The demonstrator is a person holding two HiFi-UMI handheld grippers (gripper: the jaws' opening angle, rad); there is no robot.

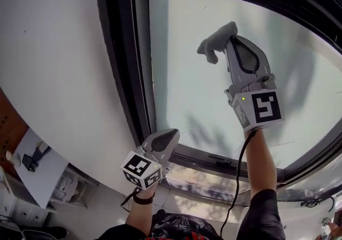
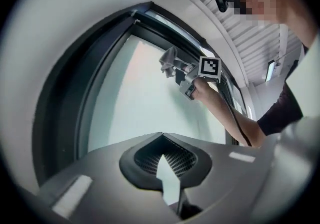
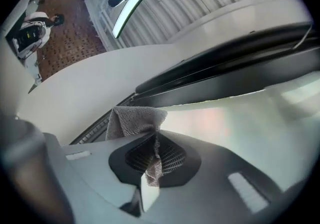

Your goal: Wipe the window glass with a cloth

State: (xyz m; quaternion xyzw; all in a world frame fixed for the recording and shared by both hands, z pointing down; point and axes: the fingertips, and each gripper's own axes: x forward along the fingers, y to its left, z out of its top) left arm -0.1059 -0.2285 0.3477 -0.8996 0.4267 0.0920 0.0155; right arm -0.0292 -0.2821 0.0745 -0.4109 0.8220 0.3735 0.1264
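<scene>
Both fingers closed: right gripper [image 1: 231, 40] pinching cloth [image 1: 212, 46] on glass [image 1: 187, 94], left gripper [image 1: 172, 134] empty

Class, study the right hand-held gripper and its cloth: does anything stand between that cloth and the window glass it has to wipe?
Nothing visible does. The right hand-held gripper is shut on the cloth, right at the window glass. The left hand-held gripper sits low by the frame, aside.
</scene>
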